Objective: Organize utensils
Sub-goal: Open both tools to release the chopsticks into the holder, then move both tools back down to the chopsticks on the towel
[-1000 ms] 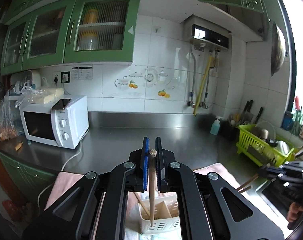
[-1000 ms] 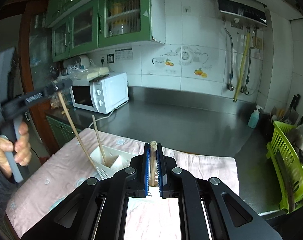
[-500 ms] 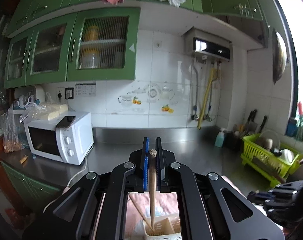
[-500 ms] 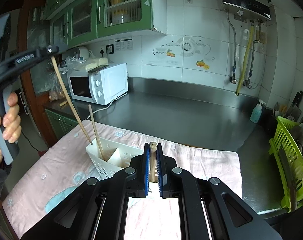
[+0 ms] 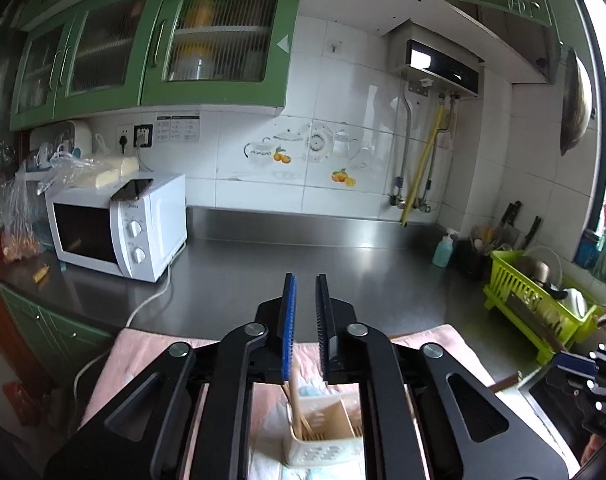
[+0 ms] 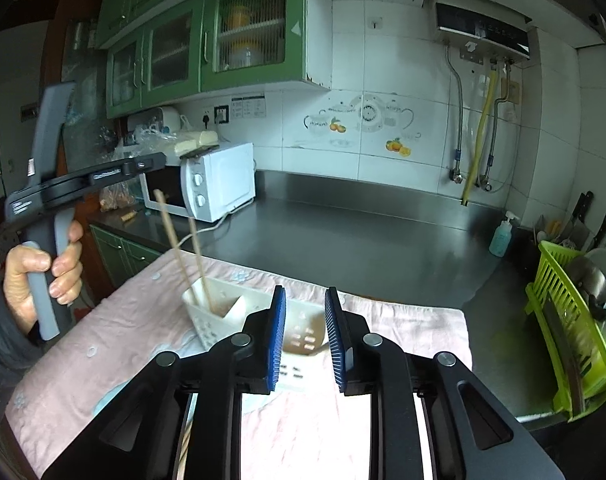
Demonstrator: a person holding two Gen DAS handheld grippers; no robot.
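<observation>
Through the left wrist camera I see my left tool (image 5: 305, 280) with its jaws just opened a little and standing apart, nothing between the pads. Below it, framed by the tool's arms, the white utensil holder (image 5: 323, 436) sits on the pink cloth (image 5: 143, 348), with chopsticks (image 5: 297, 412) standing in its left compartment. The steel table (image 5: 303, 272) stretches beyond, with a white microwave (image 5: 119, 228) at its left and a green dish rack (image 5: 539, 312) at its right. Through the right wrist camera my right tool (image 6: 305, 292) has likewise just opened; its blue pads are apart and empty. Just past them the utensil holder (image 6: 223, 312) stands on the cloth (image 6: 103, 344), and two chopsticks (image 6: 183, 256) lean up out of its left compartment. At the left edge a hand (image 6: 39, 280) grips the grey handle of the left tool (image 6: 143, 166), which hangs above the chopsticks; from here I cannot tell its jaws.
</observation>
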